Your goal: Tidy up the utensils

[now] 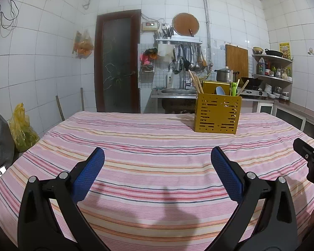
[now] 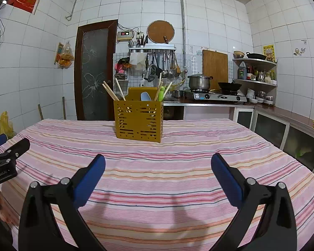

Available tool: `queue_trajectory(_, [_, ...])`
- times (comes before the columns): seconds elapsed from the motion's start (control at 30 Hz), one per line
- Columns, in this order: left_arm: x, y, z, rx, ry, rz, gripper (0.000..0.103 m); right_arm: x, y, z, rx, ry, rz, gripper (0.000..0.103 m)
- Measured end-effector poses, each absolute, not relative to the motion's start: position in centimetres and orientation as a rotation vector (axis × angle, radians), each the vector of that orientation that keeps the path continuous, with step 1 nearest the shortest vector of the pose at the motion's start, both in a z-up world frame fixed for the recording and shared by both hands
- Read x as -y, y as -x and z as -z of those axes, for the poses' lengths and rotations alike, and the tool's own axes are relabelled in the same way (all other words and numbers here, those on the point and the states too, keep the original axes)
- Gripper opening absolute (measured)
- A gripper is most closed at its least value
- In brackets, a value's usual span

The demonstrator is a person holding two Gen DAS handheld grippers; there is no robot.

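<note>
A yellow perforated utensil holder [image 1: 217, 115] stands upright on the striped tablecloth [image 1: 136, 146], far and to the right in the left wrist view, and far centre in the right wrist view [image 2: 138, 121]. It holds wooden chopsticks [image 2: 111, 93], a light blue spoon [image 2: 146, 96] and a green utensil [image 2: 160, 94]. My left gripper [image 1: 157, 159] is open and empty above the cloth, well short of the holder. My right gripper [image 2: 157, 164] is open and empty too, facing the holder.
The right gripper's body shows at the right edge of the left wrist view [image 1: 309, 159]; the left gripper's body shows at the left edge of the right wrist view [image 2: 6, 156]. Behind the table are a sink [image 1: 173, 92], a stove with a pot [image 2: 198, 82] and a counter [image 2: 282, 113].
</note>
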State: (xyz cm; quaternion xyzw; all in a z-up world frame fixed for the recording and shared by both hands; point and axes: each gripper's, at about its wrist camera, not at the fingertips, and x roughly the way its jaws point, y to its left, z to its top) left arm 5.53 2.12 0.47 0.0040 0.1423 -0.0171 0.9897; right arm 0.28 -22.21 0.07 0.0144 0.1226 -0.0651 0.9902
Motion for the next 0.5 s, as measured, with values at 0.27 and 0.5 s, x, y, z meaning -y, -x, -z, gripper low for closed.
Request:
queue_trajectory(0.27, [-2.08, -5.52, -0.48, -0.285, -0.009, 0.034, 0.098, 22.21, -0.26, -0.12, -0.242, -0.022, 0.133, 0.099])
queue_trajectory(0.5, [-2.00, -5.48, -0.52, -0.284, -0.009, 0.035, 0.098, 22.34, -0.16, -0.06, -0.238, -0.021, 0.135, 0.099])
